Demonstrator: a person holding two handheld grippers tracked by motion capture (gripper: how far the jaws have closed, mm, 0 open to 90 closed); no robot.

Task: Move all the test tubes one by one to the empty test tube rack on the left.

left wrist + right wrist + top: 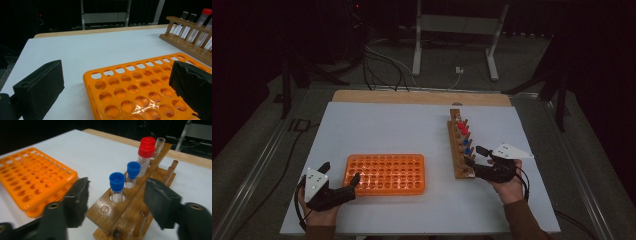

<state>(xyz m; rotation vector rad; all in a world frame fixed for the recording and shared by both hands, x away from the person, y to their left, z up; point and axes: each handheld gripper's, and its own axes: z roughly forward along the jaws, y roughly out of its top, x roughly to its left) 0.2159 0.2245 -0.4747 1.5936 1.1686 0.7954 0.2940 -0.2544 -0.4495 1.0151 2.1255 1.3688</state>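
One white table bears one orange rack, lying flat at its near left, and one wooden rack at its right. The wooden rack holds two red-capped tubes, two blue-capped tubes and uncapped ones beyond. Left gripper straddles the orange rack's corner, jaws apart; right gripper gapes around the wooden rack's near end, holding nothing.

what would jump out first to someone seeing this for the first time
The bright orange tube rack lying at the near left of the white table, all its holes vacant, with the open left gripper at its corner. Next, the wooden rack to the right, holding red-capped tubes and blue-capped tubes, with the open right gripper straddling its near end.
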